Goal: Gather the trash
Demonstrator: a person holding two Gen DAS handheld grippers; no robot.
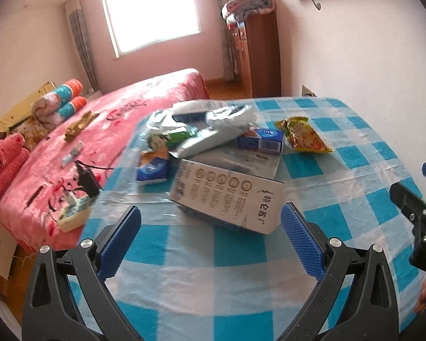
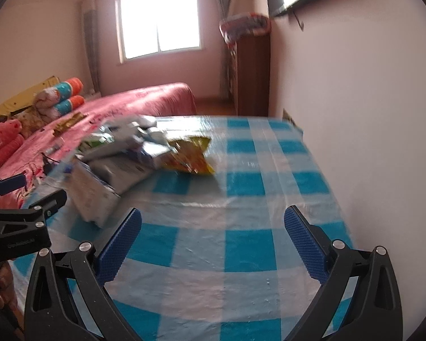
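1. The trash sits in a loose heap at the centre of the left wrist view, on a table [image 1: 355, 153] under a blue-and-white checked cloth: a large printed carton [image 1: 227, 196] at the front, crumpled silver wrappers [image 1: 213, 130] on top, small blue cartons [image 1: 262, 139] behind, and a yellow-green snack packet [image 1: 304, 135] lying apart to the right.
2. The left gripper [image 1: 211, 227] is spread wide and empty, low in the frame, with the carton's near corner between its blue pads.
3. The right gripper [image 2: 213, 227] is equally spread over bare cloth, holding nothing.
4. Step, as I judge it: approach, nothing collected yet.
5. Next move: ease the left jaws forward around the carton, then close.
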